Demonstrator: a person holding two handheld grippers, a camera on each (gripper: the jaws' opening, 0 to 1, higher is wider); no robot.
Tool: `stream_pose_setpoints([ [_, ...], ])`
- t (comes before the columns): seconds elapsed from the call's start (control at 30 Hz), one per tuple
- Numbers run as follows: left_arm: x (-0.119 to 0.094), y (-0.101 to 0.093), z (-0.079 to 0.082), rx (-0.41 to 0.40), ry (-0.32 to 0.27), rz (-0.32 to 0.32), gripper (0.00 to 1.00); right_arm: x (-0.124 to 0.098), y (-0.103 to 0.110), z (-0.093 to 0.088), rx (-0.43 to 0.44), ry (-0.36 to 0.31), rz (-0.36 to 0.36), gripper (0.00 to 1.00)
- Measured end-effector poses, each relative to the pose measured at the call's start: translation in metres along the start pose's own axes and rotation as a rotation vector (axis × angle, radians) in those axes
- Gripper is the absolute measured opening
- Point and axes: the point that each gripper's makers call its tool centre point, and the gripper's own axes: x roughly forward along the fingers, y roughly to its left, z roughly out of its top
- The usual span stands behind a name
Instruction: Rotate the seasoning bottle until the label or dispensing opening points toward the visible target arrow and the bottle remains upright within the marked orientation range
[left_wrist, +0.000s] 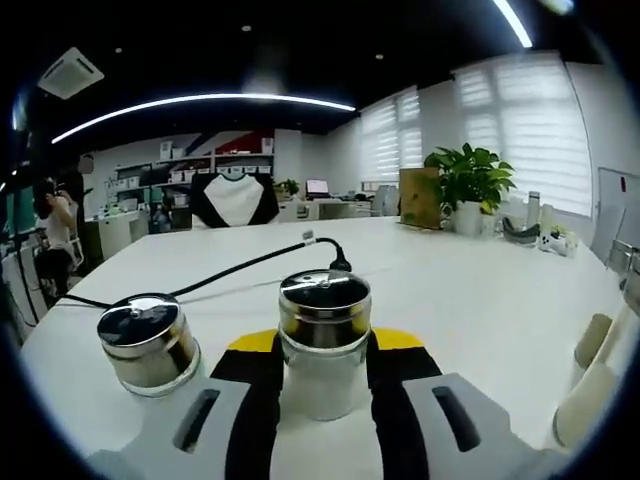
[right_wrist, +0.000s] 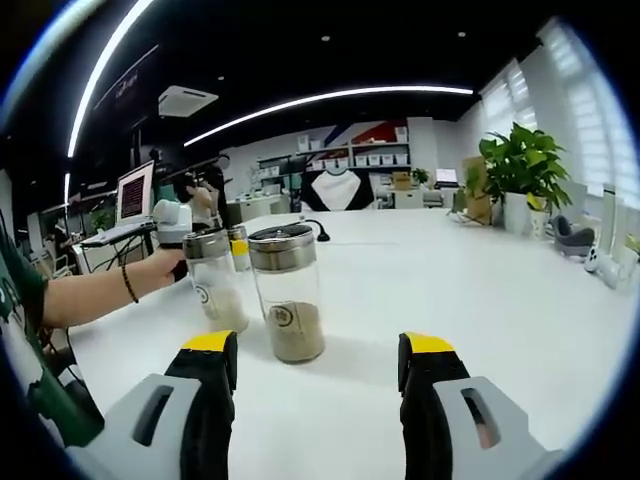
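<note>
Two glass bottles stand upright side by side on the white tabletop (right_wrist: 520, 300); the left tongs (left_wrist: 322, 375) sit closed around the body of one bottle (left_wrist: 322, 345), while the other bottle (right_wrist: 287, 295) stands just ahead of the right tongs (right_wrist: 318, 365), which are wide open and hold nothing. Both look like smooth, hard glass with shiny metal caps and a little seasoning at the bottom, so probably light, slippery and top-heavy. I'd grip low on the glass wall, not the cap, and turn gently.
</note>
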Motion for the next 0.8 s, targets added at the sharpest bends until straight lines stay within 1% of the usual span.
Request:
stream_pose_setpoints([
  [0.27, 0.0015, 0.0007, 0.0014, 0.008, -0.037, 0.007, 0.34, 0.0007, -0.0002, 0.0003, 0.008, -0.002, 0.000, 0.66],
  [0.43, 0.0019, 0.0013, 0.0019, 0.008, -0.043, 0.008, 0.34, 0.0001, -0.0013, 0.0008, 0.007, -0.004, -0.004, 0.66],
  [0.63, -0.0018, -0.0009, 0.0018, 0.007, -0.057, -0.008, 0.33, 0.0019, -0.0043, -0.0026, 0.015, 0.006, -0.008, 0.66],
  [0.7, -0.0042, -0.0021, 0.0013, 0.003, -0.060, -0.016, 0.34, 0.0022, -0.0036, -0.0006, 0.010, -0.003, -0.001, 0.66],
  [0.8, -0.0078, -0.0034, 0.0010, 0.017, -0.053, -0.026, 0.34, 0.0023, -0.0027, 0.0026, 0.001, -0.012, 0.003, 0.66],
])
